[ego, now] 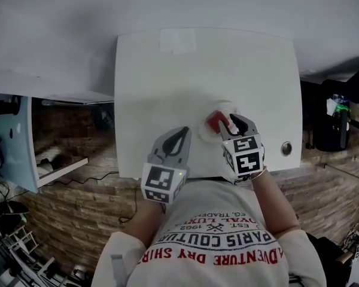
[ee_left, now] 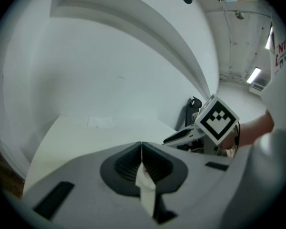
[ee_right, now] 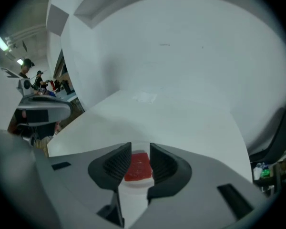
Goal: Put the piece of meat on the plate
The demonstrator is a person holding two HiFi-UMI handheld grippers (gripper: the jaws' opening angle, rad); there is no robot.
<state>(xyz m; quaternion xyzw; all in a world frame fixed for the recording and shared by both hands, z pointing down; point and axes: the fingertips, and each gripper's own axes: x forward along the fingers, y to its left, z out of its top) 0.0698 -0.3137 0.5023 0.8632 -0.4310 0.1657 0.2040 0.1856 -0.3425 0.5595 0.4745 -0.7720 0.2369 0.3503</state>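
Red meat (ee_right: pixel 138 166) on the plate (ee_right: pixel 133 191) looks soft, slick, best pinched across its sides; right gripper (ee_right: pixel 140 147) spread, left gripper (ee_left: pixel 141 146) pressed together

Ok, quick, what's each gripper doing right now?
Left gripper: jaws closed, holding nothing.
Right gripper: jaws open; the piece of meat shows between them, lying on the plate.

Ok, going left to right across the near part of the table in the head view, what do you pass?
left claw → piece of meat → right claw → round fitting
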